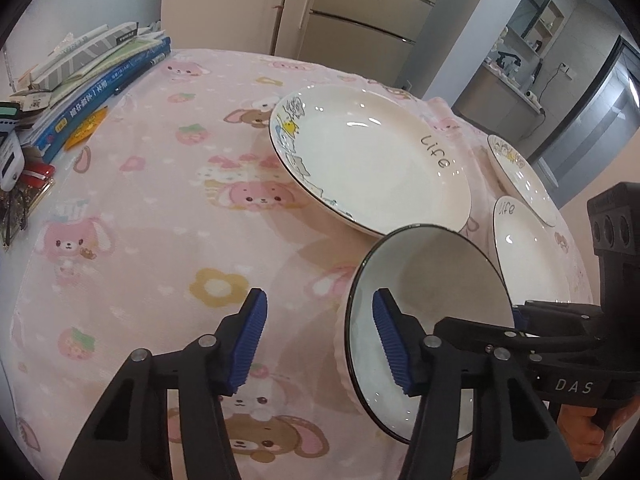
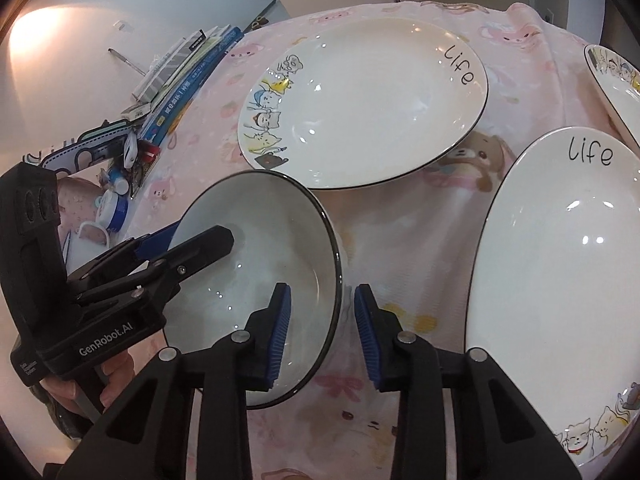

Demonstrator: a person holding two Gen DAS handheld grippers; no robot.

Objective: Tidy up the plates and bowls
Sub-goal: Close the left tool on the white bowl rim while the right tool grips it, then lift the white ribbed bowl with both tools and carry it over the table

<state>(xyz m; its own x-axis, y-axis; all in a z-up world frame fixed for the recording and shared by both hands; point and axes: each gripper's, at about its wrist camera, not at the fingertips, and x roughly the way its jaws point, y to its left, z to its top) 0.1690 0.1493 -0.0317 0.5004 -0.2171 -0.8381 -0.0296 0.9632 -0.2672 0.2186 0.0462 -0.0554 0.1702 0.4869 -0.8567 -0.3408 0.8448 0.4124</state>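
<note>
Left wrist view: the left gripper (image 1: 318,336) points down at a table covered by a pink cartoon cloth (image 1: 160,208). Its jaws straddle the left rim of a white bowl (image 1: 432,292) with a dark edge, one blue pad outside the bowl over the cloth, the other inside it. The pads stand clear of the rim, so the jaws are apart and grip nothing. The bowl sits on the cloth near the camera. Behind it lies a large plate (image 1: 372,160) with cat drawings and the word "Life". Two more plates (image 1: 528,264) lie to the right, the far one overlapping the near one. A pile of books (image 1: 92,80) sits at the table's far left. The right gripper reaches in from the right edge to the bowl's other side.

Right wrist view: the right gripper (image 2: 322,330) straddles the bowl's (image 2: 260,264) right rim, one pad inside, one outside. A gap shows on both sides of the rim, so these jaws are parted and not clamped. The left gripper (image 2: 192,246) reaches over the bowl's far left rim. The large plate (image 2: 368,104) lies beyond the bowl, and a second plate (image 2: 560,272) lies just to its right.
</note>
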